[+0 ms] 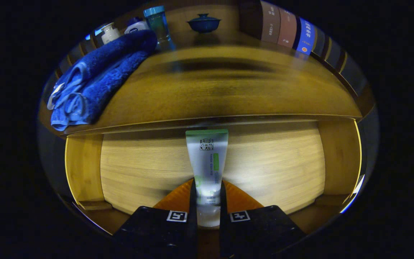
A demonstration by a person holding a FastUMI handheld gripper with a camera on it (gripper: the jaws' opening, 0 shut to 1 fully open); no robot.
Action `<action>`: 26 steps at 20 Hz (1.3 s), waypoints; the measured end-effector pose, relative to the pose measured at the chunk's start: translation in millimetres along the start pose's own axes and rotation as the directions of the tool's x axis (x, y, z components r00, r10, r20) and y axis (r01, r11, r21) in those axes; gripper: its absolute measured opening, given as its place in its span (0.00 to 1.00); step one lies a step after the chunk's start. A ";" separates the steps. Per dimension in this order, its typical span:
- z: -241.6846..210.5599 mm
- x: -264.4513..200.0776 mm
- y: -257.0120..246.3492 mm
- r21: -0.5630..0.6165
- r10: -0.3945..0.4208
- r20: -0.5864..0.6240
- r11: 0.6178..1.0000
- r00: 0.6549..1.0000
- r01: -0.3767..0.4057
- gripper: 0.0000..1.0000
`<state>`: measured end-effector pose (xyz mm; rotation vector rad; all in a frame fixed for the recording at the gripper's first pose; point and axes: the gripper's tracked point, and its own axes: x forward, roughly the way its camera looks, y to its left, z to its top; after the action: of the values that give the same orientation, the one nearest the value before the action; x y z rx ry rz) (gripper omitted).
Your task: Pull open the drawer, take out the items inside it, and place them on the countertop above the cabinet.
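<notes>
The drawer [128,172] stands open below the countertop [228,93], and the step in hand looks to be the taking-out; the gripper [207,201] is clamped on a tube [207,158], both fingers pressing its lower, cap end from either side. The tube stands out straight ahead of the fingers, its flat sealed end nearest the countertop's front edge, seemingly held up over the drawer floor, though how far clear I cannot tell. The next move, as I judge it, calls for lifting the tube above the countertop's edge, carrying it in over the bare wood, and setting it down; room is there, since a towel [95,82] lies on the countertop's left part, with bottles [158,25] behind it and a lidded bowl [203,23] at the back.
</notes>
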<state>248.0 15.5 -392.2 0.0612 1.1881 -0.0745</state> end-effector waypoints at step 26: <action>111.0 -125.6 -17.3 0.033 0.116 0.343 0.990 0.932 -0.136 0.28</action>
<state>302.3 -8.2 -234.4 0.1681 0.8322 -0.0045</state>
